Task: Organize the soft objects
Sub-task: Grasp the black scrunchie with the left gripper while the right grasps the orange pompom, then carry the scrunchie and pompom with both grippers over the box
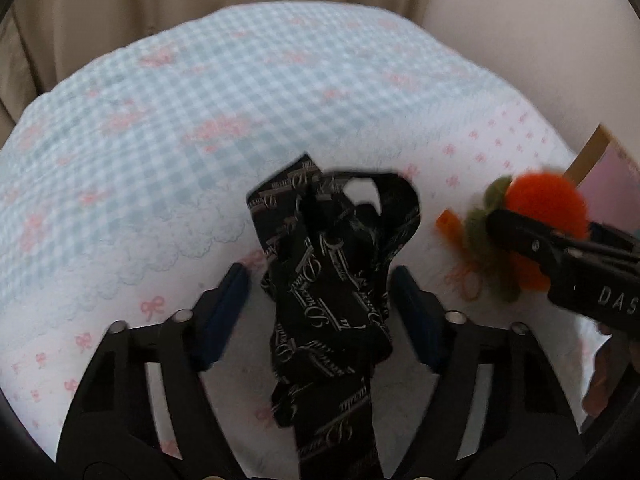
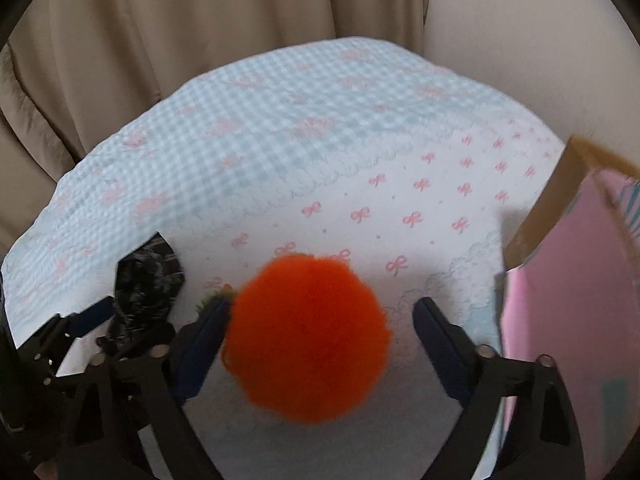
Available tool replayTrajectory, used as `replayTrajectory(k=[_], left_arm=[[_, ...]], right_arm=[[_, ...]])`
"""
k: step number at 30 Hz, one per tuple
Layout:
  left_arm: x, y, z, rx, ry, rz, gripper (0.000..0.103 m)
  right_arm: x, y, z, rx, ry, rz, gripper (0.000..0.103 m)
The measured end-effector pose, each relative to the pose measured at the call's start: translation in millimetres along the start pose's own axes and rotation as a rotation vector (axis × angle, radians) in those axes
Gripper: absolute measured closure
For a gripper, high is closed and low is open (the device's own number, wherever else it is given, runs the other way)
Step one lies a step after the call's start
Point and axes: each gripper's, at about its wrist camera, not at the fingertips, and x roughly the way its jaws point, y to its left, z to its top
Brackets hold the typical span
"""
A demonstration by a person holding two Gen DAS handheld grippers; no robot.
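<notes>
A black patterned necktie (image 1: 332, 276) lies bunched on the bed, running between the open fingers of my left gripper (image 1: 320, 284); it also shows at the left of the right wrist view (image 2: 146, 284). A fluffy orange pom-pom toy (image 2: 308, 336) with green leaves and an orange tag lies between the open fingers of my right gripper (image 2: 320, 316); its left finger touches the toy's side. In the left wrist view the toy (image 1: 540, 204) sits to the right, partly hidden by the right gripper.
The bed (image 1: 160, 140) has a blue gingham cover with pink bows and a white bow-print sheet. A pink cardboard box (image 2: 568, 288) stands open at the right. Beige curtains (image 2: 200, 20) hang behind the bed.
</notes>
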Motion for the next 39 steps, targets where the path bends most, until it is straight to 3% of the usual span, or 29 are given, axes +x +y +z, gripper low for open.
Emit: replayTrajectory(k=[1,4,7,13,19,29,39], left_arm=[[-1,-3,-2,0.021,-0.018,0.013,0.038],[-3,-8,-3,0.052,-0.030,0.009,0.060],[-5,-11,0,0.071,-0.023,0.006,0.067],[-22,-7,3,0.038,-0.021,0.002,0.069],[-67,-8,12,0.027,-0.032,-0.008,0.069],[-184,-38,33,-0.009,-0.071,-0.057,0.069],[-289,-92,49,-0.019,-0.113,-0.074,0.069]], right_arm=[[5,-1,-2,-0.004,0.009,0.014,0.034],[16,3,-6,-0.022,0.021,0.034,0.050],[15,7,-8,-0.039,0.007,0.037,0.068],[2,15,-3,-0.059,-0.018,0.047,0.068],[-31,22,6,-0.072,-0.051,0.061,0.068],[-148,23,25,-0.073,-0.118,0.069,0.068],[-276,-20,30,-0.064,-0.159,0.039,0.068]])
